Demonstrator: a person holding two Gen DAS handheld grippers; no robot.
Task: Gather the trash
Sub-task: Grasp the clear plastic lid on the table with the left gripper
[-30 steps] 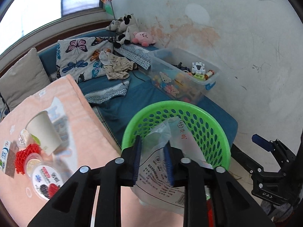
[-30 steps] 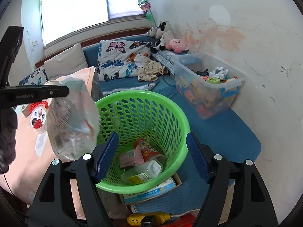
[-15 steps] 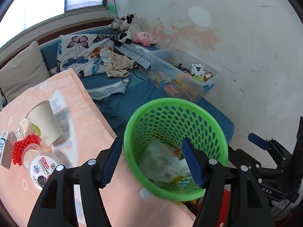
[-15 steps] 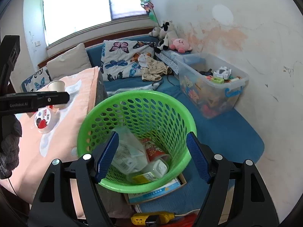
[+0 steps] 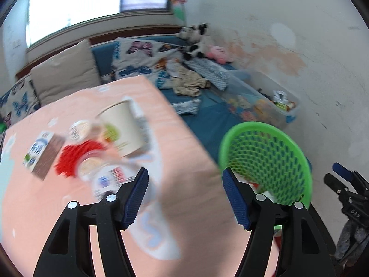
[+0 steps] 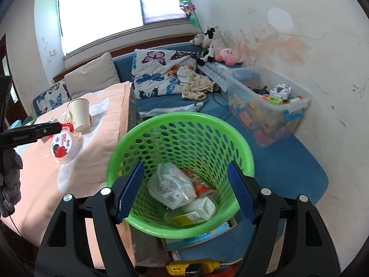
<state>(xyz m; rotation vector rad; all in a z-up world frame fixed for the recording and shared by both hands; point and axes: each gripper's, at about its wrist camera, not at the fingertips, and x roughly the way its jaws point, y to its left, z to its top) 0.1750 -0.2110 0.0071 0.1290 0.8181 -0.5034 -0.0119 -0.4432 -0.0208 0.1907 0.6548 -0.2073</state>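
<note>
With both the left claw and right claw gaping and empty, the paper cup and yogurt tub near the table edge beside the basket risked being knocked over by a hasty reach.

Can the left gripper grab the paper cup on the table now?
Probably yes. The left gripper is open and empty, and the paper cup stands upright ahead with only low trash beside it.
</note>
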